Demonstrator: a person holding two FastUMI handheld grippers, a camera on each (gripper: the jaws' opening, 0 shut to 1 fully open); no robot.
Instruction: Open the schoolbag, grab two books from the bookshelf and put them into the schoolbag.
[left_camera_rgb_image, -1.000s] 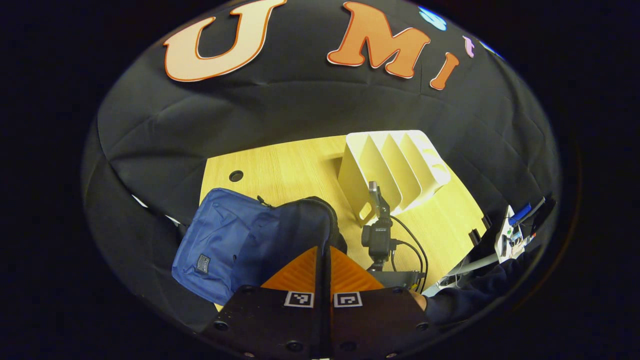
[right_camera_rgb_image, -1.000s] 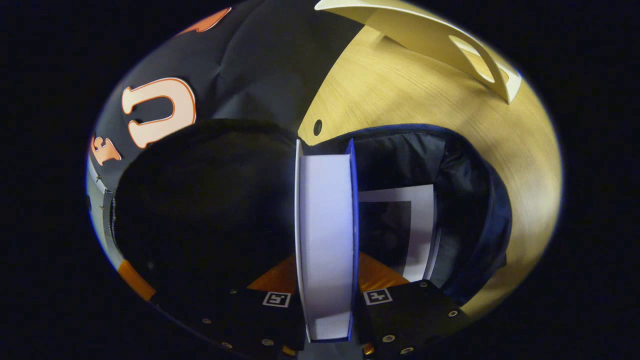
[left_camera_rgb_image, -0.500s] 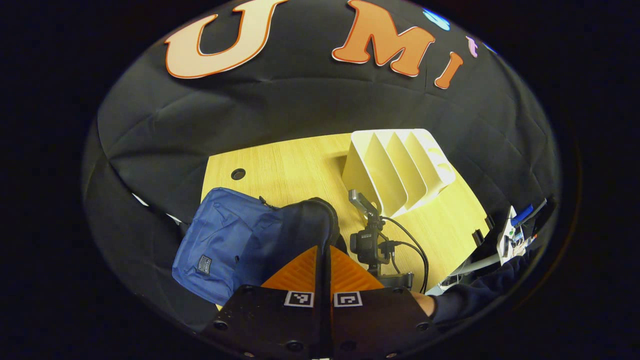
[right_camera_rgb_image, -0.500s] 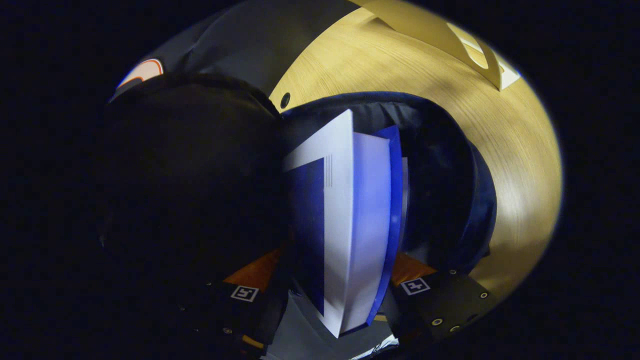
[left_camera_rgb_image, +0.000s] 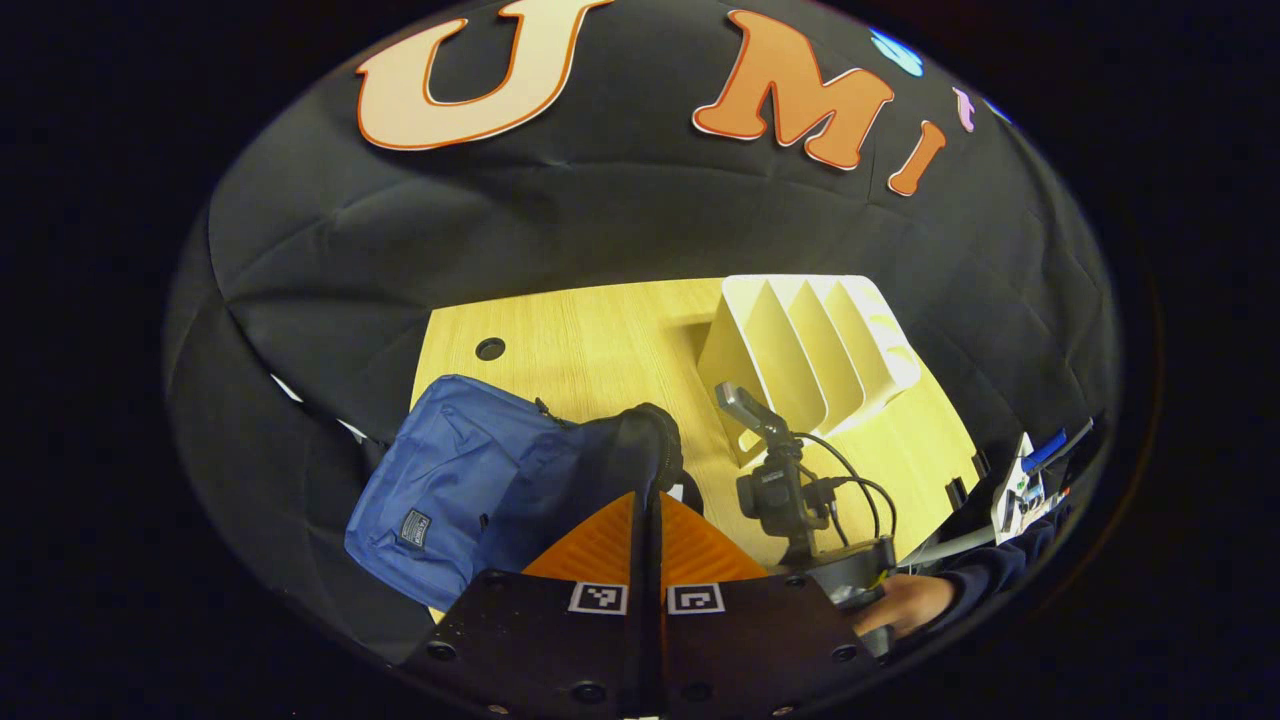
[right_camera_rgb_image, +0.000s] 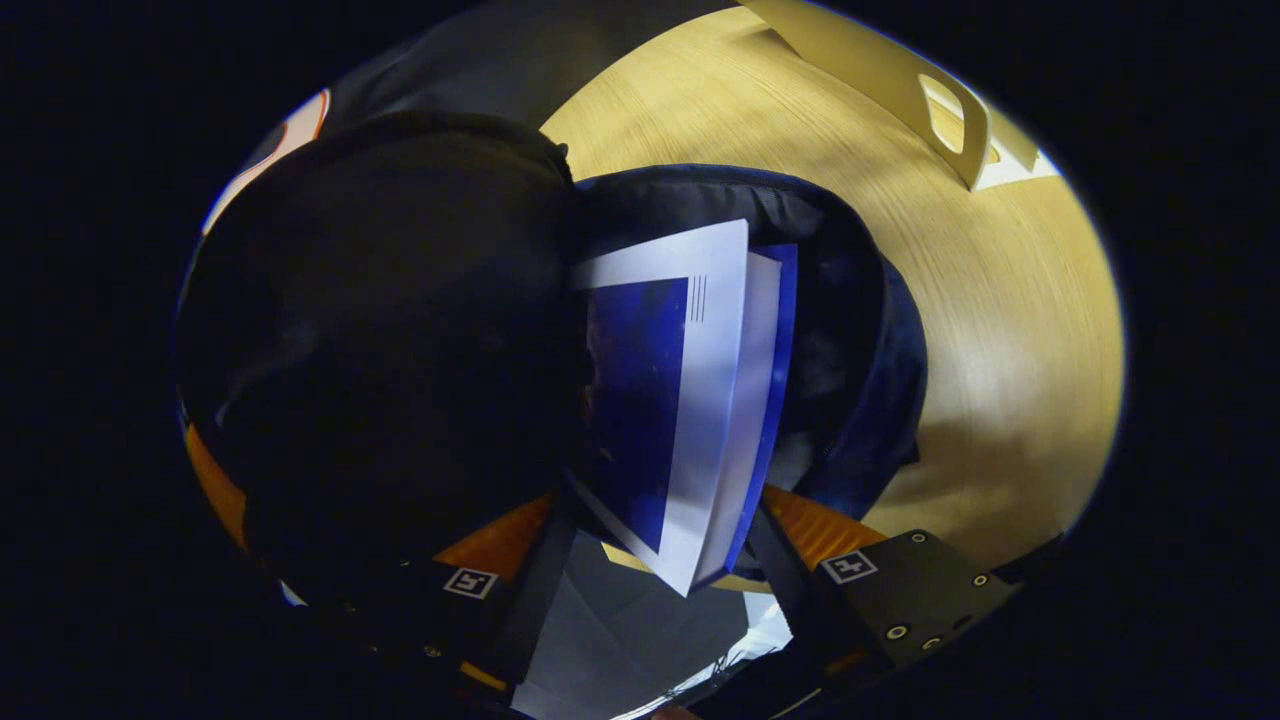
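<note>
In the right gripper view, a blue and white book (right_camera_rgb_image: 690, 400) is seen at the centre of the frame, standing partly inside the open mouth of the schoolbag (right_camera_rgb_image: 870, 400), with its lower corner still projecting toward the camera. The right gripper (right_camera_rgb_image: 650, 550) is seen at the bottom of the frame with its jaws spread wide apart; the book lies loosely between the fingers (right_camera_rgb_image: 820, 525) and does not appear to be pressed from both sides. The dark flap of the bag covers the left half of the frame.

In the left gripper view, the left gripper (left_camera_rgb_image: 647, 530) is shown at bottom centre with its jaws together on nothing. The schoolbag (left_camera_rgb_image: 460, 480) lies at lower left on the table (left_camera_rgb_image: 600, 340), and the bookshelf (left_camera_rgb_image: 810, 350), its slots bare, stands at centre right.

Risk, as judged: since the book is not fully seated, it could tip outward or slide back out over the bag's rim. The flap, unsupported, could fall onto the book, or be snagged by a finger as the gripper is drawn away.
</note>
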